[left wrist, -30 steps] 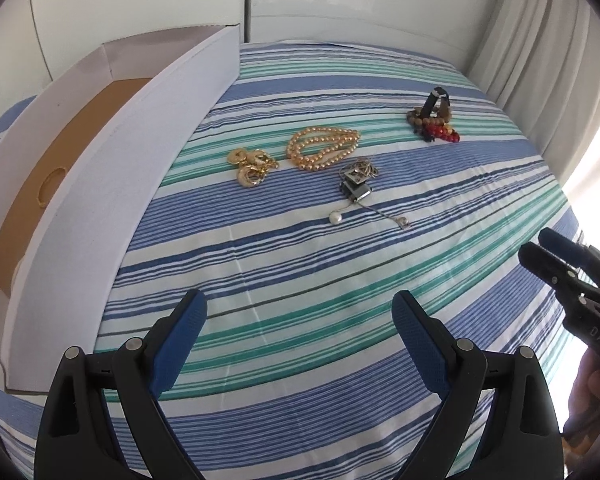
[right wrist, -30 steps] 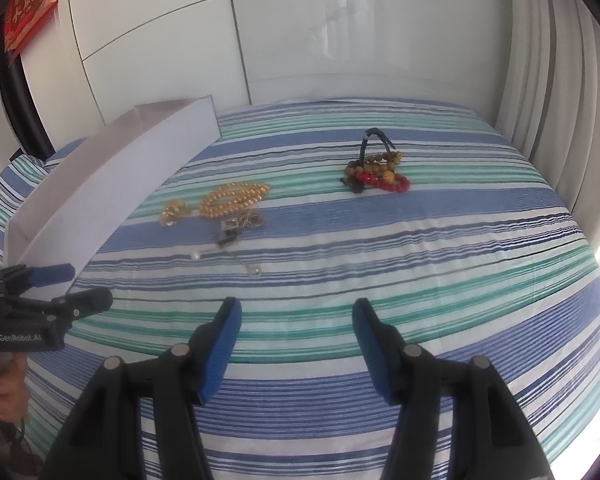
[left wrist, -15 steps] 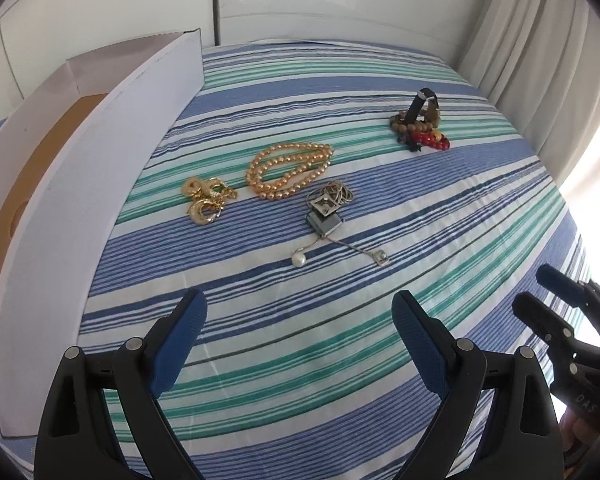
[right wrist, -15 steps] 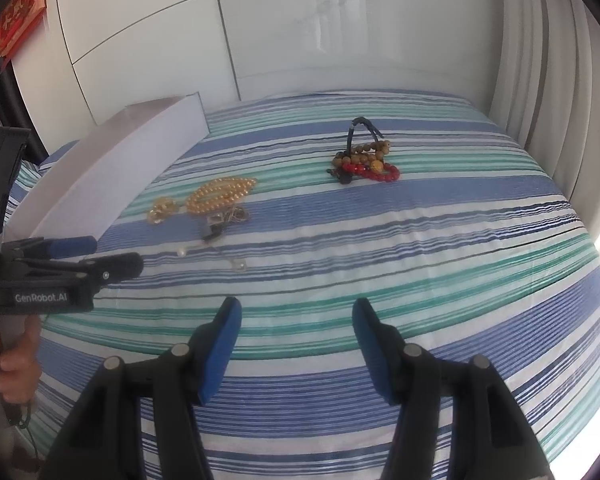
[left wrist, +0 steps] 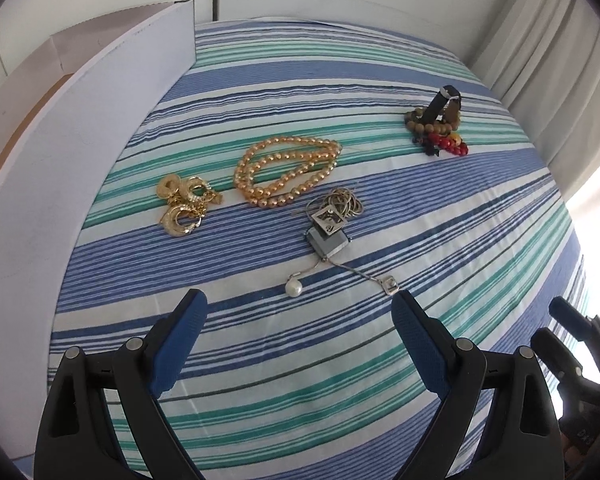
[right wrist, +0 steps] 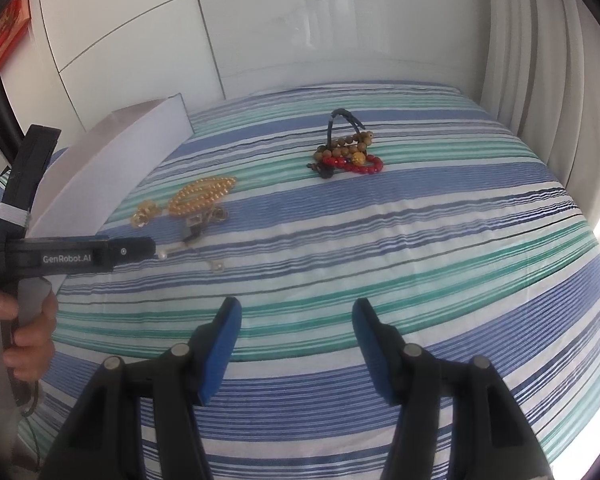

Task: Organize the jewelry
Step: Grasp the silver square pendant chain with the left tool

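Four clusters of jewelry are laid out on a bedspread striped in blue, green and white (left wrist: 440, 216). A looped strand of round golden beads (left wrist: 288, 172) is seen near the middle, with a heap of chunky gold rings or hoop earrings (left wrist: 184, 204) just to its left — which of the two cannot be told. Just below the strand, a tangle of thin silver chain with square pendants (left wrist: 332, 224) is spread out, a single white pearl drop (left wrist: 293, 288) trailing from it toward the camera. Well apart, toward the far right, a pile of brown wooden and red bead bracelets with a dark strap (left wrist: 438, 126) is stacked.

A long white cardboard box with a brown inner floor (left wrist: 80, 152) is set along the left edge of the bed.

The left gripper (left wrist: 300, 344) is held with its blue-padded fingers spread wide and nothing between them, just short of the pearl drop. The right gripper (right wrist: 296, 340) is likewise parted and empty — over bare stripes, well short of the bracelets.
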### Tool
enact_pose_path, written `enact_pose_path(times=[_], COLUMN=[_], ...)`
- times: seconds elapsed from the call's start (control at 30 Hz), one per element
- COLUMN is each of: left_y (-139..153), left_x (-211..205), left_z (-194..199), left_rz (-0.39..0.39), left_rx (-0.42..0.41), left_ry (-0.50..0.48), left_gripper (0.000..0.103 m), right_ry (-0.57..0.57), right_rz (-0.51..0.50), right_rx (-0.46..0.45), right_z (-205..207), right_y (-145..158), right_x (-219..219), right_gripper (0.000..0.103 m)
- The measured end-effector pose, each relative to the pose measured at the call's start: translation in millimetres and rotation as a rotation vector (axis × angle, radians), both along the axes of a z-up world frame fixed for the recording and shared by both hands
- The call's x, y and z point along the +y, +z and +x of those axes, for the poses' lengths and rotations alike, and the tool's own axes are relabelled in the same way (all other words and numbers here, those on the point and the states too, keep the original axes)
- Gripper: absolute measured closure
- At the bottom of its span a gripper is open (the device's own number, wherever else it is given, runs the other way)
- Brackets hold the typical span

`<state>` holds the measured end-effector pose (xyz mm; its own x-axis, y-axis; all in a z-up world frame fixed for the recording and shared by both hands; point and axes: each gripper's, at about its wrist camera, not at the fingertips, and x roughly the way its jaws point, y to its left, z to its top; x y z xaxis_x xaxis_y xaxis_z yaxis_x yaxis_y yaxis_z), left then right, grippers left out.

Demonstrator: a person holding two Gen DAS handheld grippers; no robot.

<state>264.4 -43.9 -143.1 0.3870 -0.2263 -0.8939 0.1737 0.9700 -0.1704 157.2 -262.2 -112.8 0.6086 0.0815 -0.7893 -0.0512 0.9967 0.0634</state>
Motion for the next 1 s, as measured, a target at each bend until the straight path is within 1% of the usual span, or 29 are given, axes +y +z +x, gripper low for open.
enact_pose_path(times=[0.2,0.43,0.5,0.57,0.6,0.63,0.67,0.7,0.73,0.77,0.9,1.0], left_y=[-9.7,-30.2,-34.0,-37.0,-38.1,-37.4,-36.8,-35.6,-34.0,-32.7,-31.3,-27.6], left_x=[-24.1,-45.0,-49.7,-52.2,-53.0,-54.4,-55.2,-55.6,-55.4,-55.0,-51.5,-36.3], left_z=[20.7,36.1,37.2,38.3,38.6,38.0,37.4,36.5,35.6,35.0,31.3,23.4], left_rz=[0.044,0.108,0.123,0.128,0.133,0.148,0.154,0.159,0.156,0.161,0.133,0.065], left_rx=[-0.013,-0.016,-0.019,-0.009,-0.006,-0.018,-0.025,-0.034,-0.044,-0.051,-0.043,-0.02], left_ry=[-0.012,0.002,0.001,0.003,0.006,0.009,0.007,0.005,0.002,0.002,-0.035,-0.049], left_gripper=[0.009,0.011,0.014,0.023,0.024,0.029,0.038,0.044,0.059,0.068,0.069,0.069], right_ry=[-0.006,-0.029,-0.032,-0.032,-0.031,-0.031,-0.031,-0.032,-0.033,-0.033,-0.034,-0.042], right_rz=[0.006,0.007,0.01,0.01,0.01,0.009,0.009,0.009,0.01,0.011,0.022,0.034], right_rx=[0.0,0.011,0.016,0.018,0.018,0.016,0.015,0.014,0.012,0.011,0.01,0.007], right_z=[3.3,6.6,7.7,8.7,9.0,9.8,10.7,11.5,12.3,13.0,17.1,20.8], right_y=[2.2,-1.5,-3.2,-3.6,-3.3,-3.1,-2.7,-2.3,-1.7,-1.2,0.5,2.1], right_x=[-4.3,-15.3,-17.2,-17.6,-17.9,-17.9,-18.0,-18.1,-18.3,-18.3,-19.5,-22.6], right_gripper=[0.044,0.044,0.044,0.044,0.044,0.044,0.044,0.044,0.044,0.044,0.044,0.044])
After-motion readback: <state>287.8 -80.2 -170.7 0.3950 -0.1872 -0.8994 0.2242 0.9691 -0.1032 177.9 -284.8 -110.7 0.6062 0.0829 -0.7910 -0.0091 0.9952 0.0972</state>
